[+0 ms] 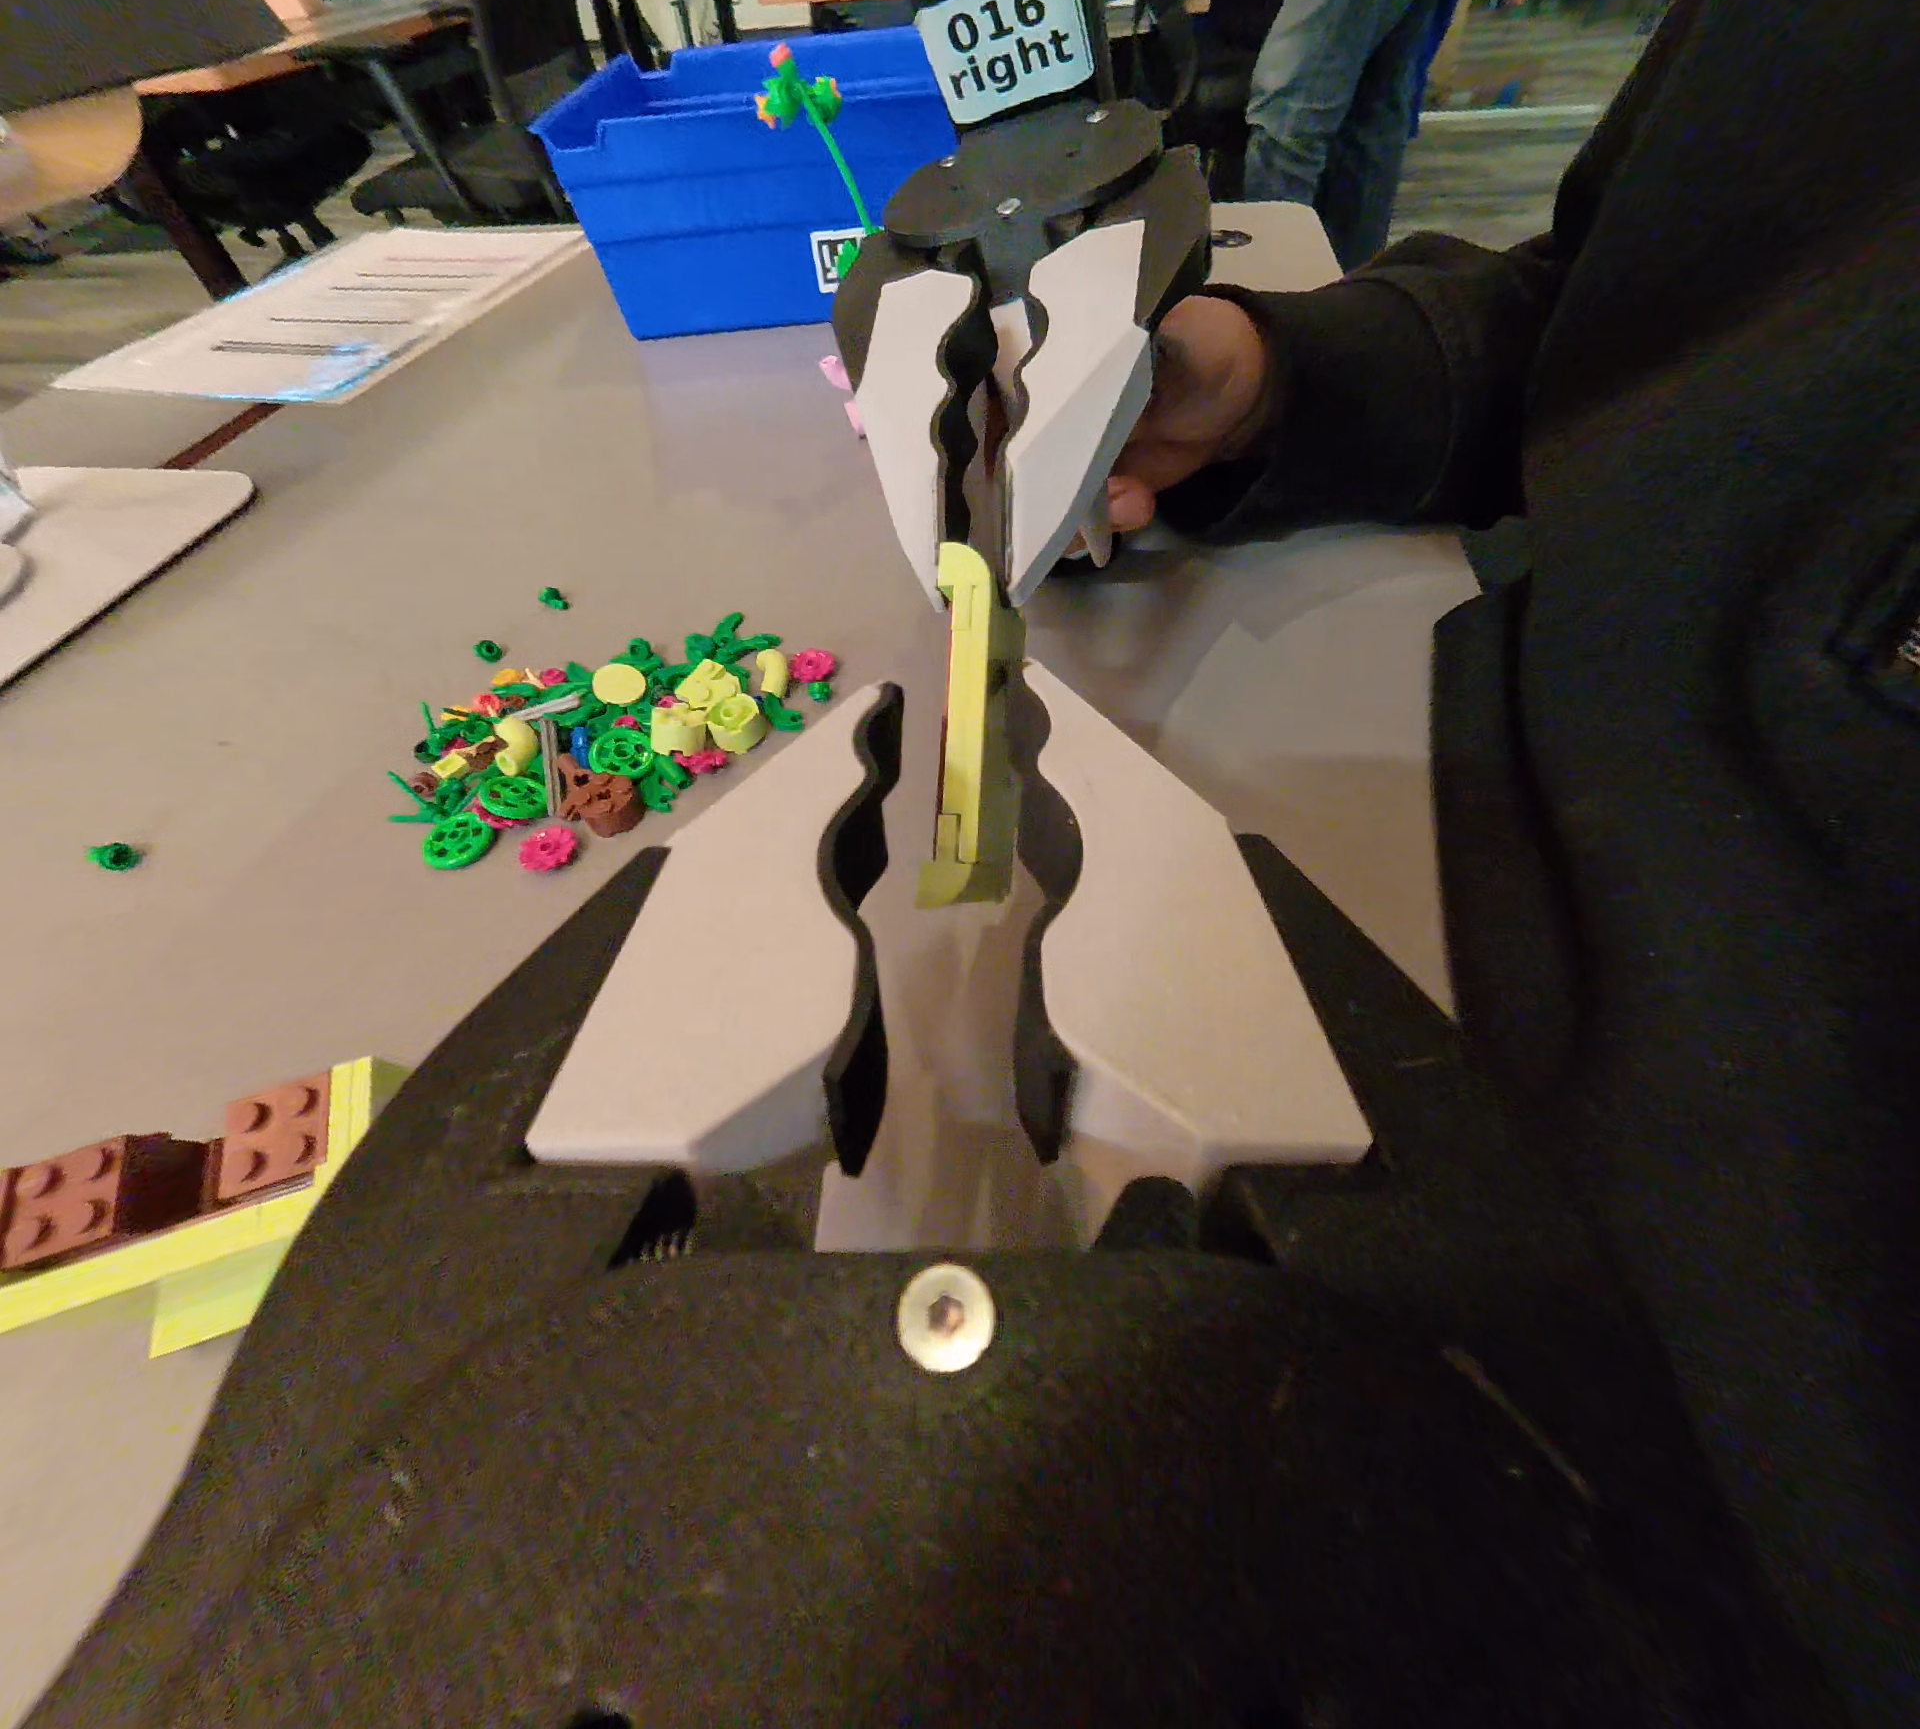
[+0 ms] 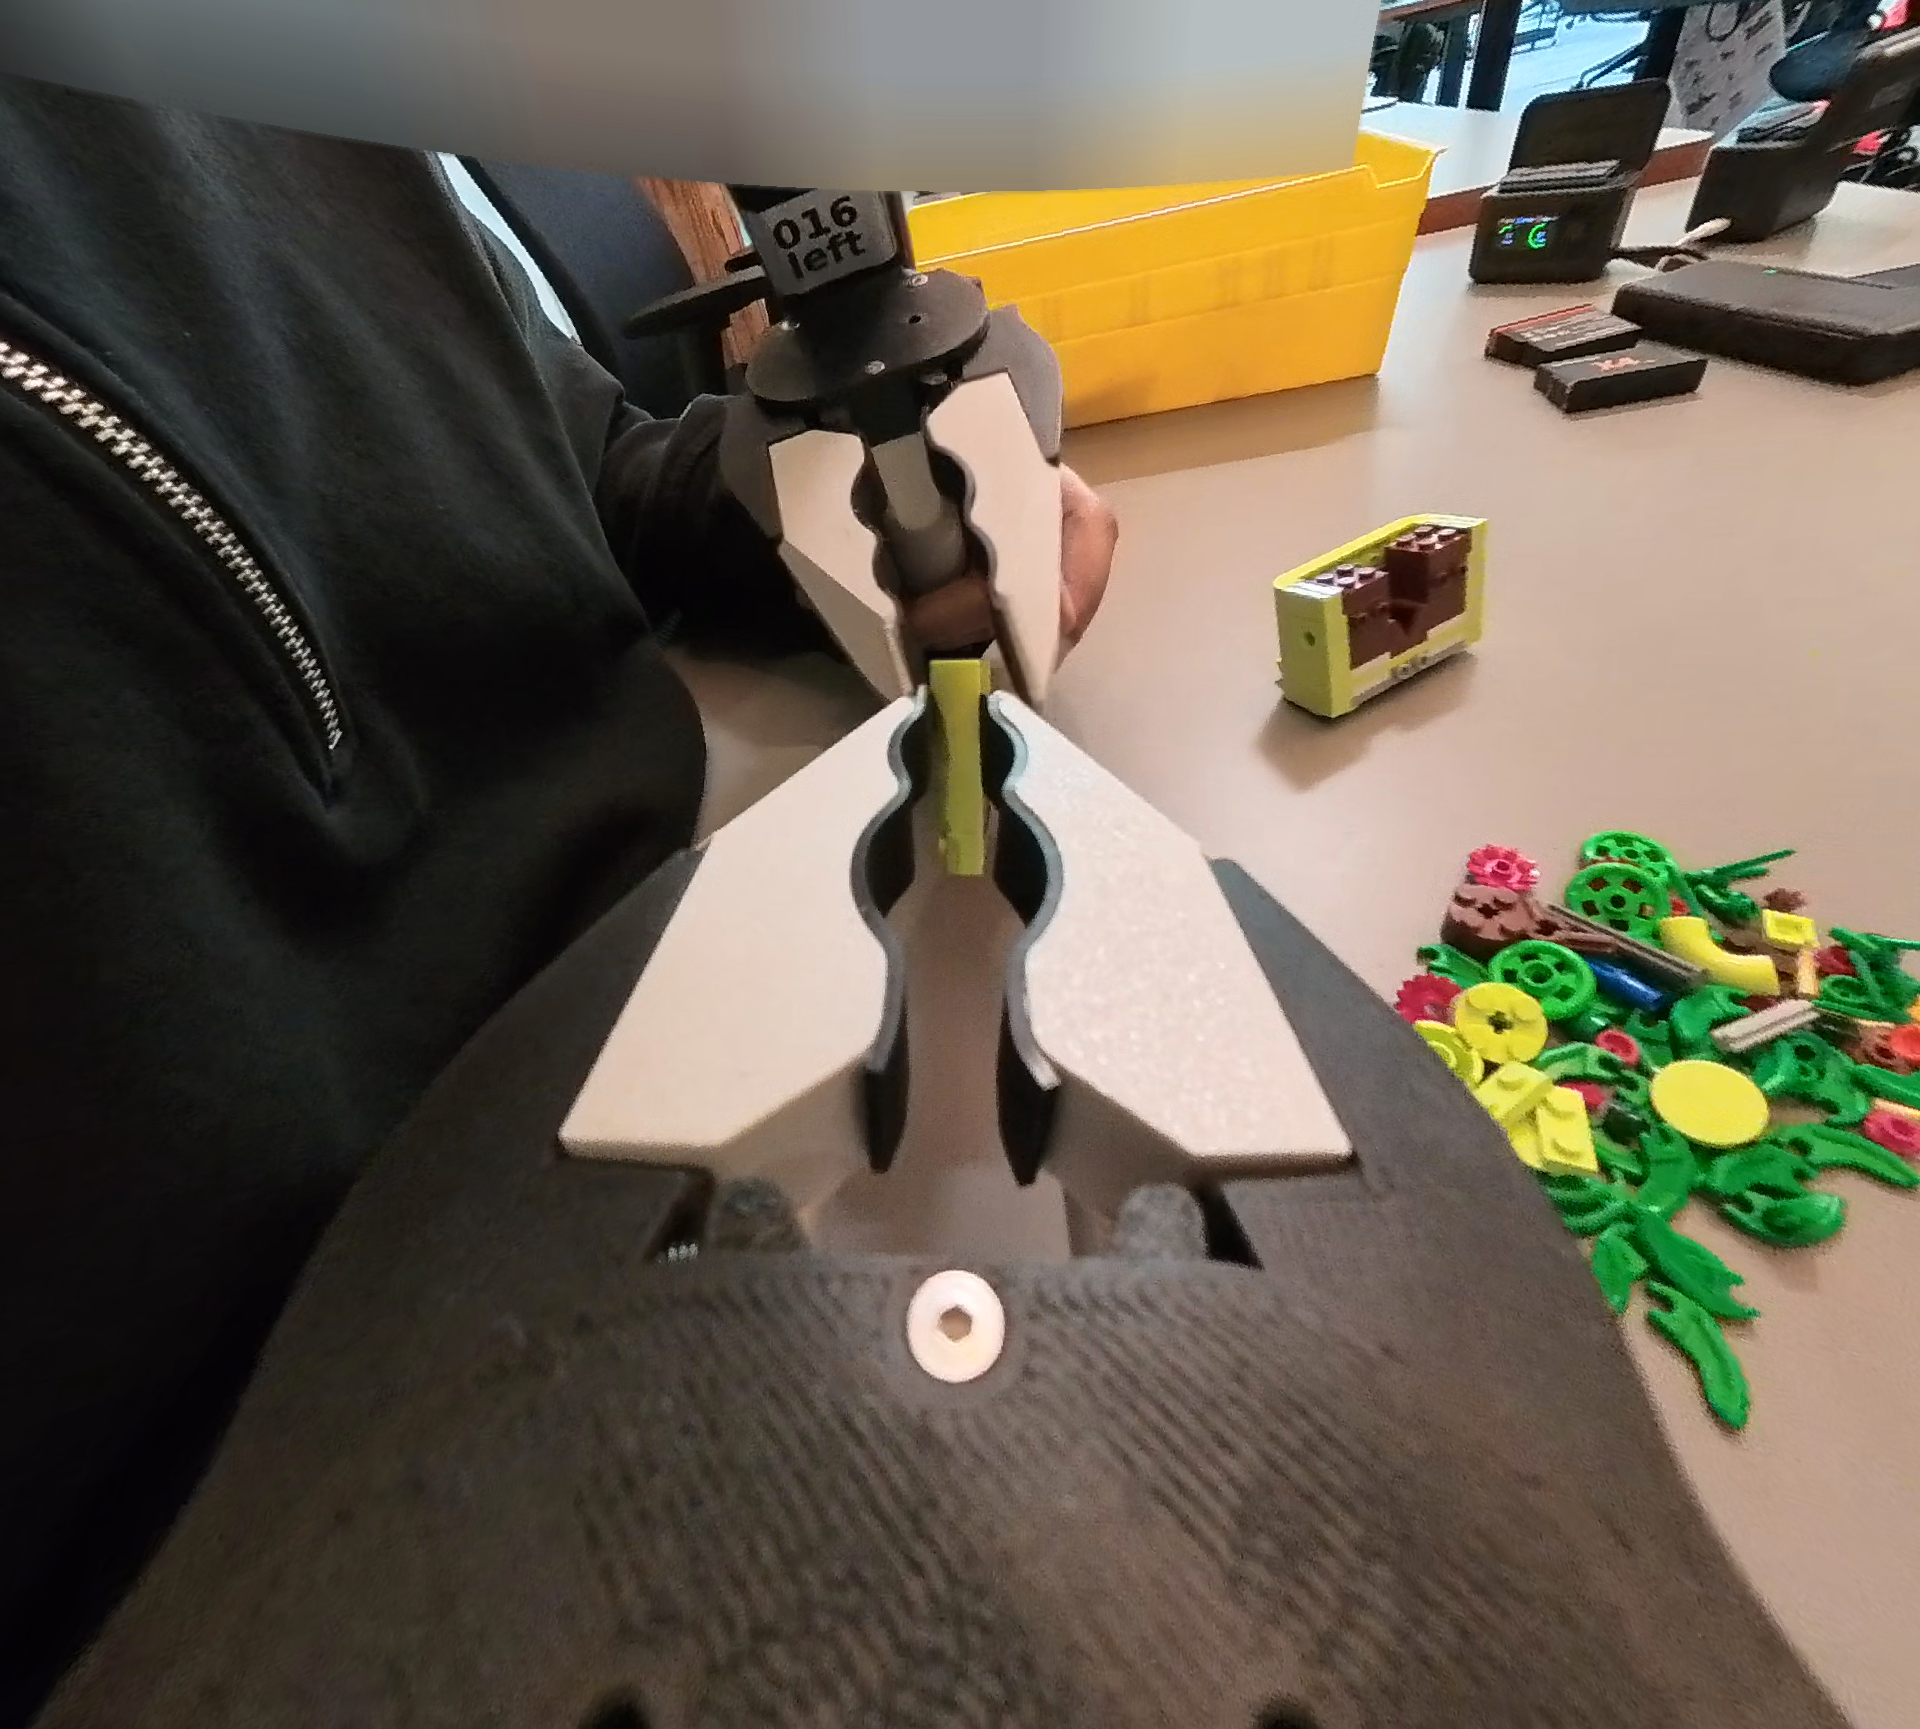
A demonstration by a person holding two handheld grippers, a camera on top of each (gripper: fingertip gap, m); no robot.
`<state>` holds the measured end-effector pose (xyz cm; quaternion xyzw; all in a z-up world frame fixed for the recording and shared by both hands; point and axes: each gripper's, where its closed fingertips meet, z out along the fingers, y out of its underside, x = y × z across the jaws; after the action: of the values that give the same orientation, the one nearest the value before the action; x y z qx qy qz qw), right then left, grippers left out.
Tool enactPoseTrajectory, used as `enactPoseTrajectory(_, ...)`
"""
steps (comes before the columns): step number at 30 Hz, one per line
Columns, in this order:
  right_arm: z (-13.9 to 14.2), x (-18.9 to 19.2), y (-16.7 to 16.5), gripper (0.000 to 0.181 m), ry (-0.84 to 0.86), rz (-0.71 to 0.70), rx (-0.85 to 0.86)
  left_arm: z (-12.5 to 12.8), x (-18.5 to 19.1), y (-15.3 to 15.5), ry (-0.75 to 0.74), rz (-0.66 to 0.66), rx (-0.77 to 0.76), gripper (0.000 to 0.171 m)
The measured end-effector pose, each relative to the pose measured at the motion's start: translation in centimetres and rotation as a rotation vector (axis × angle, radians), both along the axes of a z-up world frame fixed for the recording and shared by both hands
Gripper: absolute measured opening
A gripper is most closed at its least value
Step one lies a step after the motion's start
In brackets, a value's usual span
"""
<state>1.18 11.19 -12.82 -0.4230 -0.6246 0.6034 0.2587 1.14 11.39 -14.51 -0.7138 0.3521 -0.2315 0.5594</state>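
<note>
A flat lime-yellow brick panel with a dark brown edge is held upright above the grey table. My right gripper comes down from above and is shut on the panel's far end; in its own view the panel sits pinched between its tips. My left gripper has its jaws partly open around the panel's near end. The panel rests against its right finger, with a gap on the left side. The left gripper also shows in the right wrist view.
A pile of small green, yellow, pink and brown bricks lies left of the grippers. A lime box with brown bricks stands nearby. A blue bin, a green flower stem, a yellow bin and black devices stand farther off. A person's black jacket is close. My two grippers' fingertips are within a few centimetres of each other.
</note>
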Motion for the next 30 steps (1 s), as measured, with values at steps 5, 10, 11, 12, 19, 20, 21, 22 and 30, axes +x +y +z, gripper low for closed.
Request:
enactPoseTrajectory(5, 0.1, 0.0, 0.2, 0.007, -0.031, 0.009, -0.080, -0.3, 0.3, -0.3, 0.001, -0.025, -0.030, 0.009)
enactPoseTrajectory(10, 0.2, -0.1, 0.4, 0.007, -0.083, 0.039, -0.243, 0.0, 0.3, -0.4, -0.068, -0.039, -0.081, 0.009)
enactPoseTrajectory(11, 0.3, -0.2, 0.4, 0.007, -0.082, 0.038, -0.259, 0.1, 0.3, -0.3, -0.077, -0.031, -0.082, 0.010)
enactPoseTrajectory(12, 0.4, -0.2, 0.5, 0.007, -0.083, 0.041, -0.276, 0.1, 0.2, -0.2, -0.076, -0.023, -0.081, 0.014)
enactPoseTrajectory(19, 0.8, -0.4, 1.3, 0.007, -0.096, 0.040, -0.441, -0.4, 0.3, -0.1, -0.066, -0.028, -0.121, 0.038)
enactPoseTrajectory(20, 0.9, -0.4, 1.4, 0.007, -0.095, 0.040, -0.465, -0.4, 0.3, -0.1, -0.068, -0.028, -0.127, 0.039)
enactPoseTrajectory(21, 1.1, -0.5, 1.6, 0.006, -0.090, 0.040, -0.490, -0.4, 0.3, -0.2, -0.072, -0.031, -0.131, 0.039)
enactPoseTrajectory(22, 1.2, -0.5, 1.7, 0.006, -0.086, 0.040, -0.513, -0.4, 0.3, -0.2, -0.075, -0.032, -0.132, 0.039)
enactPoseTrajectory(30, 1.8, -0.5, 2.6, 0.006, -0.063, 0.027, -0.597, -0.3, 0.2, 0.0, -0.090, -0.024, -0.141, 0.033)
